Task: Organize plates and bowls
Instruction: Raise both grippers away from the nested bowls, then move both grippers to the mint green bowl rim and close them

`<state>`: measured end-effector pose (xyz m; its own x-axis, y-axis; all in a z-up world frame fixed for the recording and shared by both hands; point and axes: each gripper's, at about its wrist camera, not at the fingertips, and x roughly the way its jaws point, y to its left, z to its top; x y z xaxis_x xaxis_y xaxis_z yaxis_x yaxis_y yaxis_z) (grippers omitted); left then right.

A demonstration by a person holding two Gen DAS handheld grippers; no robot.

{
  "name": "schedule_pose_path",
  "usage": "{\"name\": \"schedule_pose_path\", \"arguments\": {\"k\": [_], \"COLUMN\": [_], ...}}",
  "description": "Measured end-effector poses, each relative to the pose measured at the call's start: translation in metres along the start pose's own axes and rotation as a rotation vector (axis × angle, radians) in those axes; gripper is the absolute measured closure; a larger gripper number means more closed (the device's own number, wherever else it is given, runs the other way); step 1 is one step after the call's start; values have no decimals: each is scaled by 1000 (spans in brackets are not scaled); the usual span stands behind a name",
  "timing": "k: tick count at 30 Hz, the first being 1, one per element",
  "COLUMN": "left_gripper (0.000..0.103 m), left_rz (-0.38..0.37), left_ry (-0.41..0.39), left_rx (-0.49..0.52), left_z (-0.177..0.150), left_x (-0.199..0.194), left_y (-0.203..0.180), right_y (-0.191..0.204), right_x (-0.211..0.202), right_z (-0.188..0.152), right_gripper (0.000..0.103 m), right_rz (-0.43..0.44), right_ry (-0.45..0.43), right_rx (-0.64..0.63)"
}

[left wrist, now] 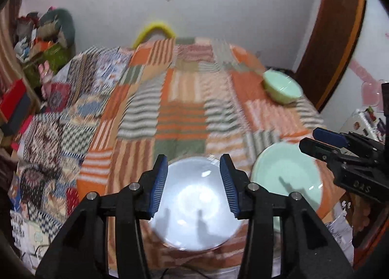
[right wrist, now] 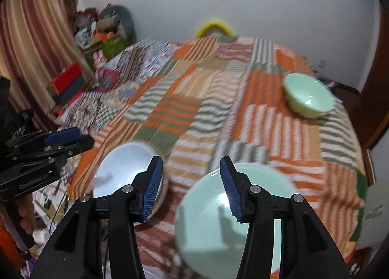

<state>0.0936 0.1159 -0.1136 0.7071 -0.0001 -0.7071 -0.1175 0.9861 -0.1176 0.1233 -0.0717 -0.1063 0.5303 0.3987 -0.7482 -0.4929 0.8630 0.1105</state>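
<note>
Right gripper (right wrist: pixel 192 186) open above green plate (right wrist: pixel 218 230); white plate (right wrist: pixel 121 169) left, green bowl (right wrist: pixel 307 95) far right

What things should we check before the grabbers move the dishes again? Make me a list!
1. Left gripper open with nothing between its pads: ok.
2. Right gripper open with nothing between its pads: ok.
3. White plate lies flat on the striped cloth: ok.
4. Green plate lies flat beside the white plate, apart from it: ok.
5. Green bowl sits upright: ok, though blur hides how near the cloth's edge it is.
6. Dishes free of chips or cracks: cannot tell, the pictures are blurred.
</note>
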Motion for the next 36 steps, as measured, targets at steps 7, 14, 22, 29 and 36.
{"name": "schedule_pose_path", "arguments": {"k": [7,14,22,29,36], "left_gripper": [36,30,30,30,30], "left_rz": [-72,-118,-111,-109,-123], "left_ry": [-82,-84,-27,38,87], "left_rx": [24,48,90,114,130], "left_z": [37,73,100,113,117], "left_x": [-5,23,87,146,190], "left_y": [-46,-84,-112,-116,-122], "right_y": [-67,-140,-205,-249,-280], "right_x": [-42,-44,11,76,123], "right_z": [8,22,43,63,70], "right_gripper": [41,38,38,46,71], "right_rz": [-114,-210,-218,-233,-193], "right_ry": [-108,-121,-56,16,112], "right_rx": [84,188,311,372,429]}}
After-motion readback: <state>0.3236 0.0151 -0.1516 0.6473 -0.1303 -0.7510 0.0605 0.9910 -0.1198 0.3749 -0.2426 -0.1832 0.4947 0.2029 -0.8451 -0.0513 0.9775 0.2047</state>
